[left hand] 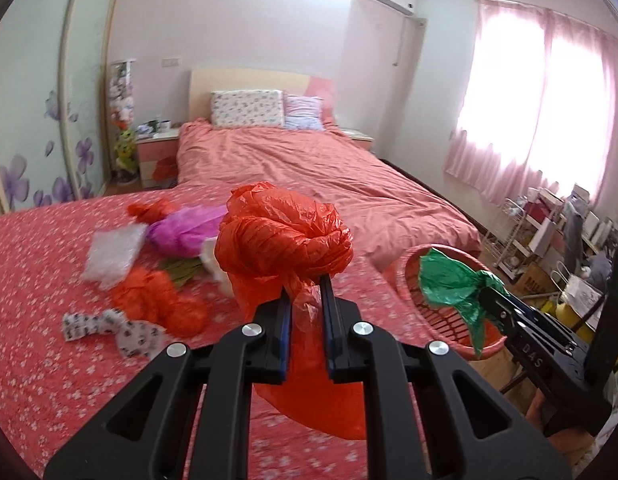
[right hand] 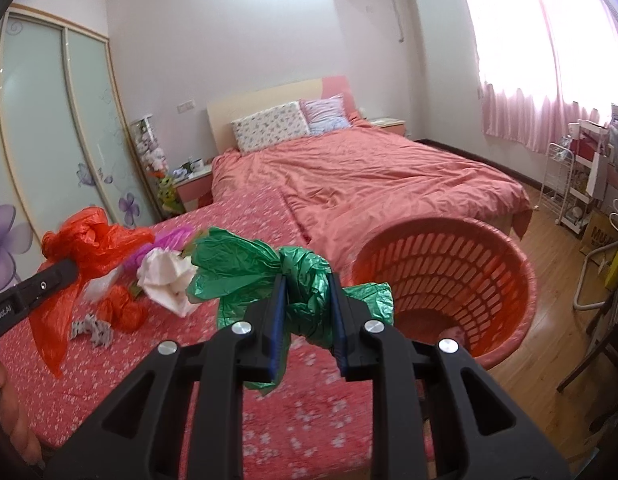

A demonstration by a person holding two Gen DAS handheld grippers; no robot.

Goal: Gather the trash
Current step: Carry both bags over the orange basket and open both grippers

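A: Which step is in hand?

B: The carry to the basket (right hand: 445,276), it seems. A red bag (left hand: 283,236) is pinched by the left gripper (left hand: 306,280), and a green bag (right hand: 261,268) is clamped by the right gripper (right hand: 308,284). Both are held in the air above the quilt (left hand: 41,280).

A: And the next move?

B: The green bag is judged nearest the basket, which stands just beside the bed on the right. It would have to be brought over the rim and the jaws opened; the red bag would follow.

A: What is left lying?

B: More trash is seen on the quilt: another red bag (left hand: 159,300), a purple one (left hand: 181,232), a clear wrapper (left hand: 113,254), white tissue (right hand: 167,276) and a patterned scrap (left hand: 113,330). Blur makes the scrap's material hard to tell.

A: Textures?

B: The bags are thin, crinkled film, knotted and limp, so a loose tail may snag on the rim. The basket is rigid slotted plastic, round and open-topped
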